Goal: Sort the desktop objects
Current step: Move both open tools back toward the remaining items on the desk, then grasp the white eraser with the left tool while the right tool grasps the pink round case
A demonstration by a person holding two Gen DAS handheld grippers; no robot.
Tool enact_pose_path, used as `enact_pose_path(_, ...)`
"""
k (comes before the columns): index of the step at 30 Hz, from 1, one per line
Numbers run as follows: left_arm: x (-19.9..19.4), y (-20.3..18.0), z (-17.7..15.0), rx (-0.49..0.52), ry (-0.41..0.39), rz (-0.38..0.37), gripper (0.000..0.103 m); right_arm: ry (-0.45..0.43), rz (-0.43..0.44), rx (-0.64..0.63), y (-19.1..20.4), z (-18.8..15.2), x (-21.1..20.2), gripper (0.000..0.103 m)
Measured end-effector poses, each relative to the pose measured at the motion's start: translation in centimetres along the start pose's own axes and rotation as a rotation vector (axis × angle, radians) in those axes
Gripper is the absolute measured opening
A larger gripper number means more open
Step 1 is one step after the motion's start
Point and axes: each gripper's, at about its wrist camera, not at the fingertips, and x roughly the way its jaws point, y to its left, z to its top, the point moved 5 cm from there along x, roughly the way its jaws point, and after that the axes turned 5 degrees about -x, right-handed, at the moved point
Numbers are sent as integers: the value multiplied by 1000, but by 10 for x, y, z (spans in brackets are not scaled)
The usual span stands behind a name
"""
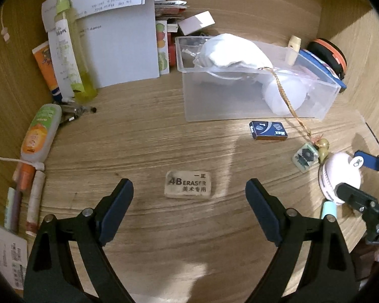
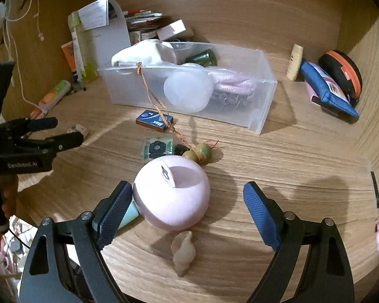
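Both grippers hover open over the wooden surface (image 1: pixel 144 136), nothing held.

Left gripper (image 1: pixel 189 197): jaws wide apart, eraser (image 1: pixel 188 184) flat between them, long axis running left-right across the gap, print upright to the camera. Right gripper (image 2: pixel 188 203): jaws wide, pink round case (image 2: pixel 171 194) between them, touching the left finger, well off the right one. Clear bin (image 2: pixel 189 88) behind it; blue staple box (image 2: pixel 154 120) just in front of the bin.

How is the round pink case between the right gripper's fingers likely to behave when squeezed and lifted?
The pink case looks smooth and domed, so it may slip out between the right gripper pads. It sits flat on the desk, so rolling seems unlikely.
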Motion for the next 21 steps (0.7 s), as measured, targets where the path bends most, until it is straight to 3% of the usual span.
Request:
enact_pose_path(2, 2, 1, 0, -1, 2, 8, 80, 0, -6, -4, 1, -1, 2, 87)
enact_pose_path(6, 8, 2, -3, -17, 24, -2, 74, 11, 1, -22, 4, -3, 7, 85)
enact_pose_path(13, 10, 1, -5, -17, 5, 6, 58, 28, 85, -11, 7, -5, 15, 61)
enact_pose_path(17, 10, -1, -4, 3, -7, 19, 41, 15, 82, -10, 7, -5, 15, 61)
enact_pose_path(21, 9, -5, -5, 32, -32, 37, 40, 15, 110, 10, 5, -4, 13, 61)
